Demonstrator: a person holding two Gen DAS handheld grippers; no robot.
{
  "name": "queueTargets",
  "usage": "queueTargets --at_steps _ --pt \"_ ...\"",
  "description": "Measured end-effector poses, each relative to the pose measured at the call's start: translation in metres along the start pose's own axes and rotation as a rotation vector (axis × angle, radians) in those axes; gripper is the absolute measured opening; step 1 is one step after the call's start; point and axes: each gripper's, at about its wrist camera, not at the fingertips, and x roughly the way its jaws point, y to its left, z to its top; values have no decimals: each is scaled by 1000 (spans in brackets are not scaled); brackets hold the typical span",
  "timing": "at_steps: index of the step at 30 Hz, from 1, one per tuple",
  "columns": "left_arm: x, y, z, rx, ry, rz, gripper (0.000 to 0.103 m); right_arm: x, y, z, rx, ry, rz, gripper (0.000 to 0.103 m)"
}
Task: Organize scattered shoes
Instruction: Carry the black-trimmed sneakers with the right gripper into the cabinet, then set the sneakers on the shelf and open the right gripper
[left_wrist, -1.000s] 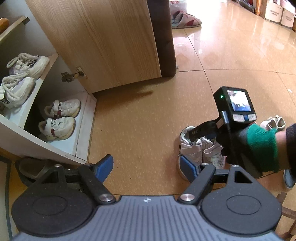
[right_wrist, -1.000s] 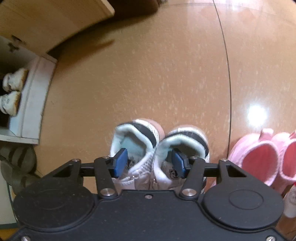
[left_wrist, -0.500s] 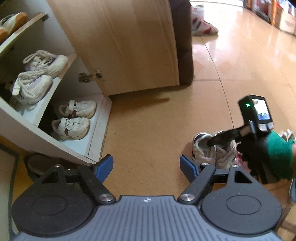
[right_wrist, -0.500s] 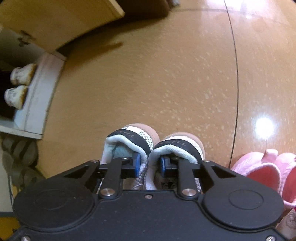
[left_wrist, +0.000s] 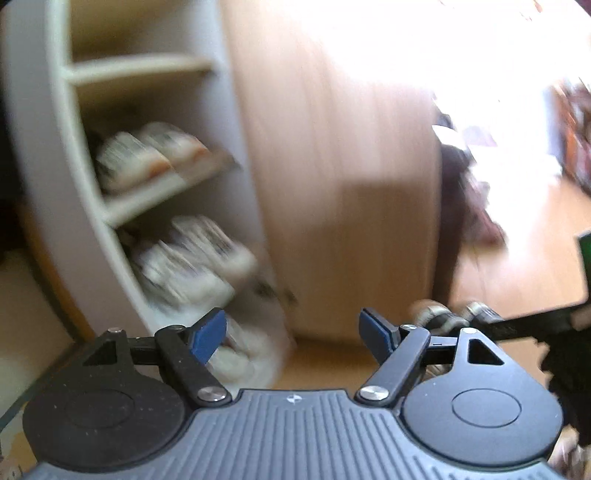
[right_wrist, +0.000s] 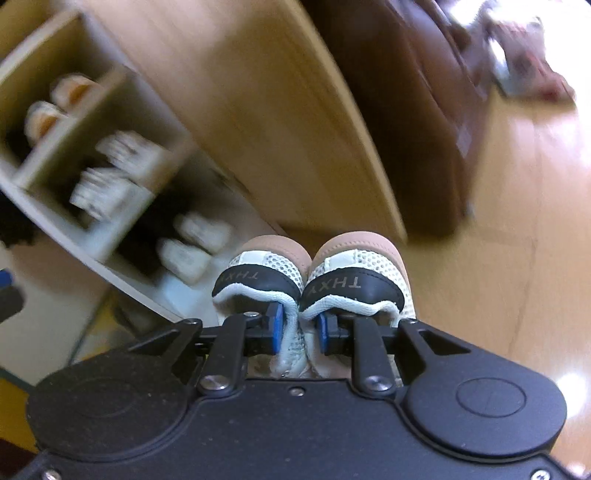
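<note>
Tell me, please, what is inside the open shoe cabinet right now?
The shoe cabinet holds blurred pairs of light shoes on three shelves. Its top compartment looks bare; deeper corners are dark.

Left shoe heel tab (right_wrist: 258, 281): you can read "THXY", upside down.
Right shoe heel tab (right_wrist: 352, 285): "THXY" again.

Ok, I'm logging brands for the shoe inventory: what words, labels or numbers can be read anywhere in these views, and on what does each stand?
"THXY" on the black heel tab of the left sneaker of the held pair; the last letter is partly hidden.
"THXY" on the black heel tab of the right sneaker.
Both read upside down in the right wrist view.
Shoes on the cabinet shelves: too blurred to read.
A small mark on the left gripper's body: no letters legible.
</note>
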Motion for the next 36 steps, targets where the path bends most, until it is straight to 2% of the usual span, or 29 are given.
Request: queueTargets --at_steps 3,8,12,17,20,26,36 --pt "-16 15 18 -51 -87 73 79 -24 30 40 -63 -49 65 20" --pt "-45 40 46 -144 -224 168 79 -44 76 94 -160 -66 133 20" --pt "-52 47 55 -187 -268 202 79 -61 126 142 -270 -73 183 20" --pt "-50 53 57 -219 -270 190 79 -76 182 189 -378 -101 232 20" --pt "-47 50 59 -220 -254 158 79 -81 215 212 -432 -118 260 20" --pt "-44 50 62 -241 -257 132 79 -77 286 260 -520 -159 308 19" --pt "-34 59 62 -284 -245 134 79 -54 365 305 -630 -164 339 19"
